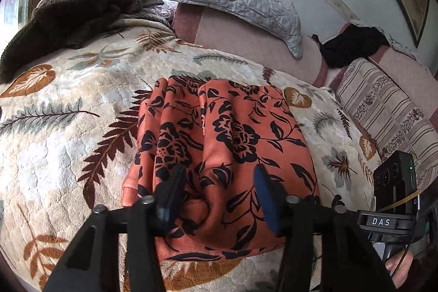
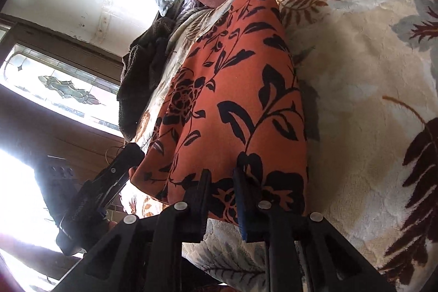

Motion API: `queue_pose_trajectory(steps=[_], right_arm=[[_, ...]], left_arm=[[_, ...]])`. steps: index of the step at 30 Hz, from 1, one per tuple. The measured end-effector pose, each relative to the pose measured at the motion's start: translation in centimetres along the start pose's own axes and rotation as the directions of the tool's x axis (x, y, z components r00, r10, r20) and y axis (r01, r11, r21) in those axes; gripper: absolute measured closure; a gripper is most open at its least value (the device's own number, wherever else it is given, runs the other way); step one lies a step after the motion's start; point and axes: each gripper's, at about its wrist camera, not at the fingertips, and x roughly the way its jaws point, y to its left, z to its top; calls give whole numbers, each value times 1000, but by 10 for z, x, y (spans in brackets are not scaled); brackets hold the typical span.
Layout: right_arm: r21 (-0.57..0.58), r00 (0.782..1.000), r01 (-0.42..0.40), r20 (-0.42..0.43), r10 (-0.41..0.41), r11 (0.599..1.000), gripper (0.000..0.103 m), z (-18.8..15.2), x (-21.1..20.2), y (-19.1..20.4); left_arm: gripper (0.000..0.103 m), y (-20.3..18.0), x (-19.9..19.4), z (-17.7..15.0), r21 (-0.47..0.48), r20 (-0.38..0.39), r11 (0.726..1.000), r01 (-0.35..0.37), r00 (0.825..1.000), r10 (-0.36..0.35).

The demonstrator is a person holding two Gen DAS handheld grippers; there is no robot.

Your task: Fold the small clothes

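Orange-red garment with black flower print (image 1: 227,144) lies bunched on the cream leaf-patterned plush blanket (image 1: 68,127) covering the bed, near edge toward both hands. Left tongs (image 1: 219,199) sit half-open over the near edge, a fold of cloth bulging up between the fingers — pads not clearly pressing, so no firm grip yet. Right tongs (image 2: 221,199) are narrowed to a small gap at the other near corner with fabric in that gap; looks pinched, probably holding. To do this step well: close the left fully on one single hem layer, not the bunched ridge, match heights, then lift both corners together and carry them evenly so the crease lands straight. Both tongs point down at a slant toward the bed; the right view is rolled sideways — window (image 2: 63,89) at left.
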Motion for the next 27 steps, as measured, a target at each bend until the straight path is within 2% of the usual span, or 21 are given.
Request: queue_pose_trajectory(steps=[1,5,6,7,8,11,12,13,14,15,18,20,22,23,24,27], right_arm=[[2,1000,-5,0,5,1000,84,0,-1,-1],[15,1000,-26,1,26,1000,84,-2,-3,-4],[18,1000,-30,1,30,999,84,-2,-3,-5],[18,1000,-31,2,31,999,84,-2,-2,-4],[16,1000,-30,2,30,999,85,-2,-2,-4],[12,1000,-30,1,30,999,85,-2,-3,-3],[12,999,-34,7,34,999,85,-2,-6,-2],[9,999,-36,14,36,999,85,-1,-9,-1],[2,999,-35,25,35,999,84,-1,-14,0],[-9,999,-32,42,33,999,81,-1,-20,2],[-23,992,13,123,-10,1000,80,7,-35,8],[18,988,33,151,-35,999,78,14,-39,5],[75,987,68,138,-78,995,61,22,-35,-2],[101,986,87,134,-100,991,34,25,-33,-5],[123,984,98,134,-114,988,26,27,-31,-8],[122,990,70,111,-84,990,29,28,-19,-11]], left_arm=[[67,0,1,0,1,-5,1000,2,1000,-2],[67,-7,-6,0,41,46,999,-27,999,25],[60,-7,-7,0,47,57,998,-37,998,34],[44,-7,-5,0,46,50,998,-50,998,47],[38,-7,-1,0,42,35,997,-65,997,63],[37,-10,12,-2,73,-18,995,-69,997,71],[42,-14,17,-5,102,-40,991,-81,996,86],[59,-16,24,-8,127,-68,987,-94,992,103],[68,-16,30,-10,135,-99,986,-101,988,115],[82,-14,34,-12,130,-121,986,-103,986,119],[85,-9,30,-11,91,-112,994,-64,991,75],[87,-7,27,-12,76,-100,996,-48,993,56],[88,-9,22,-13,82,-83,996,-40,995,47],[88,-10,19,-14,87,-73,995,-39,996,45],[89,-12,16,-15,94,-62,995,-37,997,43],[90,-15,-4,-21,115,-13,992,-47,999,49]])
